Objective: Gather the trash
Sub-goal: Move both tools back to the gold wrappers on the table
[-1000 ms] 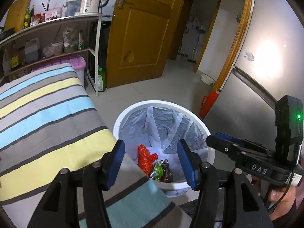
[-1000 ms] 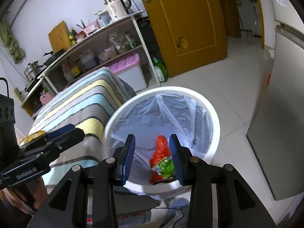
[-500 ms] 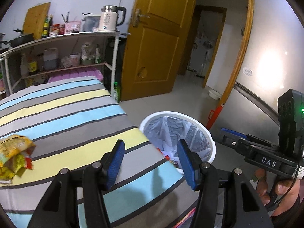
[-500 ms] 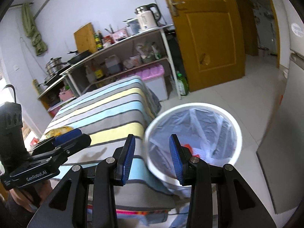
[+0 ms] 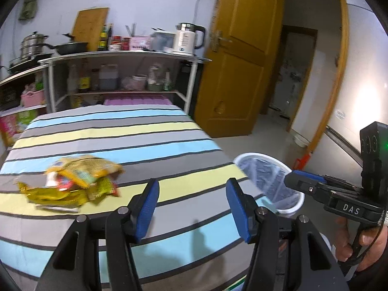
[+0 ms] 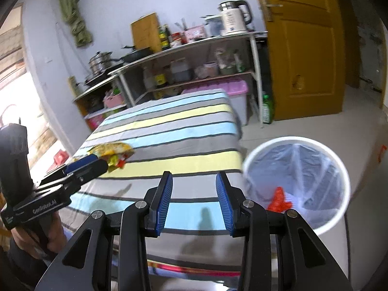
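Yellow crinkly foil snack wrappers (image 5: 75, 184) lie on the striped bench cloth (image 5: 150, 131), long axis across us, left of our left gripper (image 5: 191, 206), the nearer one; right gripper (image 6: 194, 201) farther. Both jaws spread, empty.

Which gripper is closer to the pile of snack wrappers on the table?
Left. The left gripper reaches beside the snack wrappers; the right gripper is apart from them, toward the trash bin.

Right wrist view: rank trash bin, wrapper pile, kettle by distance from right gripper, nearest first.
From the right gripper:
1. Trash bin, right, beside the bed.
2. Wrapper pile, left, on the striped cover.
3. Kettle, far back, top shelf.
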Tool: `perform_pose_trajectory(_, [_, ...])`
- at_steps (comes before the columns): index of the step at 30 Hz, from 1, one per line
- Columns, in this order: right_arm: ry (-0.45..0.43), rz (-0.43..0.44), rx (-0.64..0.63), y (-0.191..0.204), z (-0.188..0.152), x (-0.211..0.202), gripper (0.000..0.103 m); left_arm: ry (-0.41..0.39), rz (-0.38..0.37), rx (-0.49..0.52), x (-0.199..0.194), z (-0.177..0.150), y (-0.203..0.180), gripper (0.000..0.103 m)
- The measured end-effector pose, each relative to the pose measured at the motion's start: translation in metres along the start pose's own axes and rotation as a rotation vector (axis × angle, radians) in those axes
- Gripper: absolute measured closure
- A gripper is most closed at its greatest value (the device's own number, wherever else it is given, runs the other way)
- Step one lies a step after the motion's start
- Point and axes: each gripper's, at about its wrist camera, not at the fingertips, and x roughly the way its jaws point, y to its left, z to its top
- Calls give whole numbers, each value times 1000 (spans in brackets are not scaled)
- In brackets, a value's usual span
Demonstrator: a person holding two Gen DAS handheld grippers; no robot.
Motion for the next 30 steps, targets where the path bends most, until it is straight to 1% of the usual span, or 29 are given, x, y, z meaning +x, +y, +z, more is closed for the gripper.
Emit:
perform_pose_trajectory(4, [21,36,-32,19,2,14,65,-17,50,-37,-13,-6,28,44])
perform_pose_trajectory(9, [35,61,-66,37,5,27,65,-33,127,-69,-26,-13,61,44])
perform_pose_trajectory(15, [50,86,-104,59,11,42,64,-43,197,-120,-37,-21,99,44])
perform_pose_trajectory(17, [54,98,-121,67,12,46,59,-46,217,-134,-40,-23,111,44])
perform_pose_trajectory(20, [57,113,-140,78,14,53,54,-46,240,-164,-41,-26,126,44])
perform_pose_trajectory(24, [66,135,-172,94,17,66,54,-43,267,-208,-40,-28,146,42])
perform_pose_trajectory(30, [79,166,-225,122,21,87,52,-40,302,-244,-40,-34,171,41])
